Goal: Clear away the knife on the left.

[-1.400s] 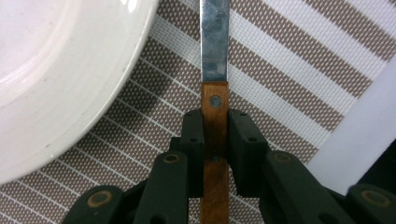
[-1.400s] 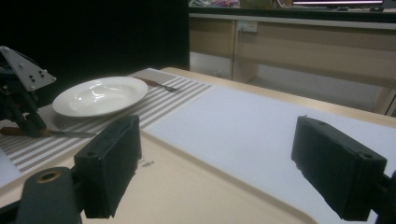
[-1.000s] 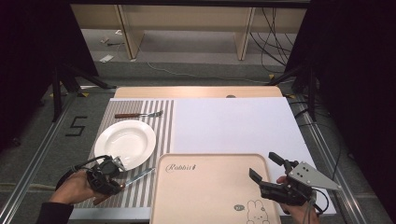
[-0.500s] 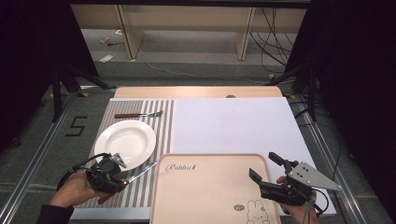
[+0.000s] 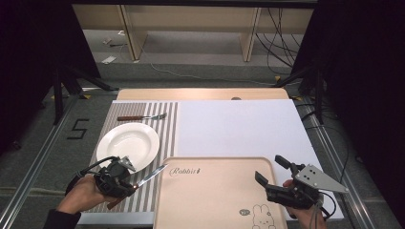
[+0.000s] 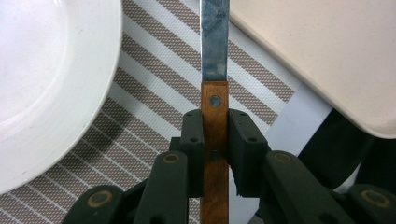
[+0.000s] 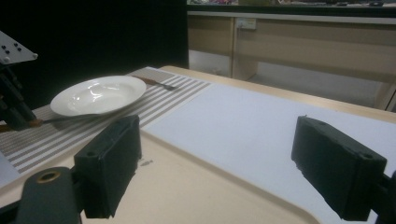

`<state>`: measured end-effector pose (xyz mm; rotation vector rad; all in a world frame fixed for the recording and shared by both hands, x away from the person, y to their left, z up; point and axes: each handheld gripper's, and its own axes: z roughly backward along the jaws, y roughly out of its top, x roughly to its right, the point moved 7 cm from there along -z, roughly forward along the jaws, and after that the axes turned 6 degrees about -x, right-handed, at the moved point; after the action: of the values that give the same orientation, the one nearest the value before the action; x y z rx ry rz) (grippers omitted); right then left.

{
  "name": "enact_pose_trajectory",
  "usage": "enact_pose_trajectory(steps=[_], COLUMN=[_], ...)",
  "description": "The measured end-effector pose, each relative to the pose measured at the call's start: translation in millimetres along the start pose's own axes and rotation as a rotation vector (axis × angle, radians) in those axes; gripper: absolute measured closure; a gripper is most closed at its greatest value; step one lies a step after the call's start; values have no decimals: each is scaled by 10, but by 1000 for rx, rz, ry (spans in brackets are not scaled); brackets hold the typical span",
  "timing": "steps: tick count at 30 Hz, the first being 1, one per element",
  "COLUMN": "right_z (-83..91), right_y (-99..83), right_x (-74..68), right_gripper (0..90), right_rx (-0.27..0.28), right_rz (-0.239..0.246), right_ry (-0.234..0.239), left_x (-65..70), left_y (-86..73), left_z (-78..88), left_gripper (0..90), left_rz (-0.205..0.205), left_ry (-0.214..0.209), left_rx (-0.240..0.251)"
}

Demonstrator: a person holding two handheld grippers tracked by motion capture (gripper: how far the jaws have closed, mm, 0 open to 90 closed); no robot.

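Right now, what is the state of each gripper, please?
Left gripper: closed on the wooden handle of the knife.
Right gripper: open, holding nothing, above the tray.

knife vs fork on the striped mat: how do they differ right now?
The knife is clamped by its wooden handle in the left gripper; the fork lies free on the striped mat. The knife is on the near side of the white plate, blade angled toward the tray; the fork lies beyond the plate, level across the mat. Both have brown handles.
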<state>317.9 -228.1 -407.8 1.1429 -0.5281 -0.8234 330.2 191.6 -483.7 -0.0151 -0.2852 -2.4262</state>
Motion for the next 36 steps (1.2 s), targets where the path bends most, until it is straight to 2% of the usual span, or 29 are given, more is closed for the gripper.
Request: enact_pose_trajectory(steps=[3,12,14,18,21,24,28,33,36], right_z=[19,6,-2,4,4,6,6,3,6], right_y=[10,6,1,7,5,8,7,6,7], right_x=[-21,-23,-19,-32,-26,-29,-31,-28,-31], right_gripper=[169,169,169,169,169,169,169,169,169], right_rx=[6,5,0,5,4,5,5,4,4], right_rz=[11,8,8,11,11,11,13,11,12], right_ry=[4,8,5,10,9,9,9,9,7], left_x=[26,162,184,226,266,294,352,424,457], left_y=[23,144,158,201,235,271,319,373,405], left_z=[-2,64,65,56,55,56,53,2,-25], left_gripper=[768,768,768,768,768,768,768,768,768], left_rz=[0,-2,-13,2,1,6,4,28,28], left_ry=[-6,-33,-34,-38,-54,-46,-58,-77,-78], left_rx=[6,68,65,72,79,81,83,84,75])
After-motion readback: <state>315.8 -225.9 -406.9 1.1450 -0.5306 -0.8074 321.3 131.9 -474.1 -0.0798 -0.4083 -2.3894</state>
